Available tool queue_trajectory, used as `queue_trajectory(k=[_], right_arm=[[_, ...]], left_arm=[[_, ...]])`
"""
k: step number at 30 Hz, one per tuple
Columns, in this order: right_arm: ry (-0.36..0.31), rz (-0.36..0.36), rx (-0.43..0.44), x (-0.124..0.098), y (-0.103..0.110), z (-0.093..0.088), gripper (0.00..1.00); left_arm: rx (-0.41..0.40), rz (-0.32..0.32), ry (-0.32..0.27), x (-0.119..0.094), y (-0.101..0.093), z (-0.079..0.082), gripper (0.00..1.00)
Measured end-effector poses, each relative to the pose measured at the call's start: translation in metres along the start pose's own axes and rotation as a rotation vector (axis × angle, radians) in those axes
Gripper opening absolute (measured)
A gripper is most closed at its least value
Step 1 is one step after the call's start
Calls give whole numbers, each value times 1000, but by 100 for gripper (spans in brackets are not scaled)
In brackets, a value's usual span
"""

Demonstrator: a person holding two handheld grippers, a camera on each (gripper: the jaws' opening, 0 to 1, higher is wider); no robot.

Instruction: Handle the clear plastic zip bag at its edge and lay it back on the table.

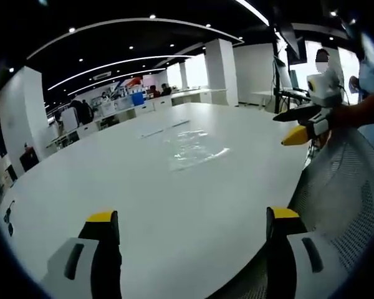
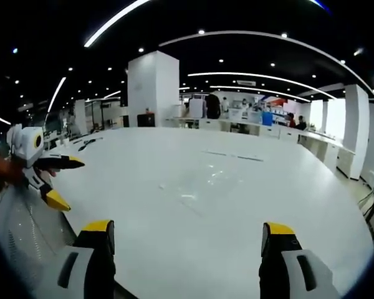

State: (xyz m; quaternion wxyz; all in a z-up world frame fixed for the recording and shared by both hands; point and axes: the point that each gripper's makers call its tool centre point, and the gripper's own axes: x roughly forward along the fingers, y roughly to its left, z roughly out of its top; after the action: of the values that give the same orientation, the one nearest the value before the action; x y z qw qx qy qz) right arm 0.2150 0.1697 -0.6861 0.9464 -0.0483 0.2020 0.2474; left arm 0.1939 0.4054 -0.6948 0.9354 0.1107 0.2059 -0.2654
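Clear plastic zip bag [image 1: 193, 149] flat on white table [image 1: 112, 180], no legible writing

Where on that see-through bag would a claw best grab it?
The clear plastic zip bag lies flat on the white table, so probably by its near edge, coming in low from the person's side. That edge looks slightly raised; a flat middle gives nothing to pinch.

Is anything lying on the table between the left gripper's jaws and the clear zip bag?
No. In the left gripper view, only bare white table separates the open left gripper from the clear plastic zip bag, which lies flat farther out.
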Motion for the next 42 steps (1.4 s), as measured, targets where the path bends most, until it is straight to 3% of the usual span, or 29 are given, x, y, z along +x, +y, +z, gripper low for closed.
queue_trajectory(k=[23,35,42], right_arm=[[4,3,9,2,-2,1,98],[-17,-20,-10,2,-8,5,99],[17,-4,-18,3,-4,0,97]], left_arm=[[0,0,2,3,6,-1,97],[0,3,57,4,7,-11,99],[24,-13,69,4,3,-5,99]])
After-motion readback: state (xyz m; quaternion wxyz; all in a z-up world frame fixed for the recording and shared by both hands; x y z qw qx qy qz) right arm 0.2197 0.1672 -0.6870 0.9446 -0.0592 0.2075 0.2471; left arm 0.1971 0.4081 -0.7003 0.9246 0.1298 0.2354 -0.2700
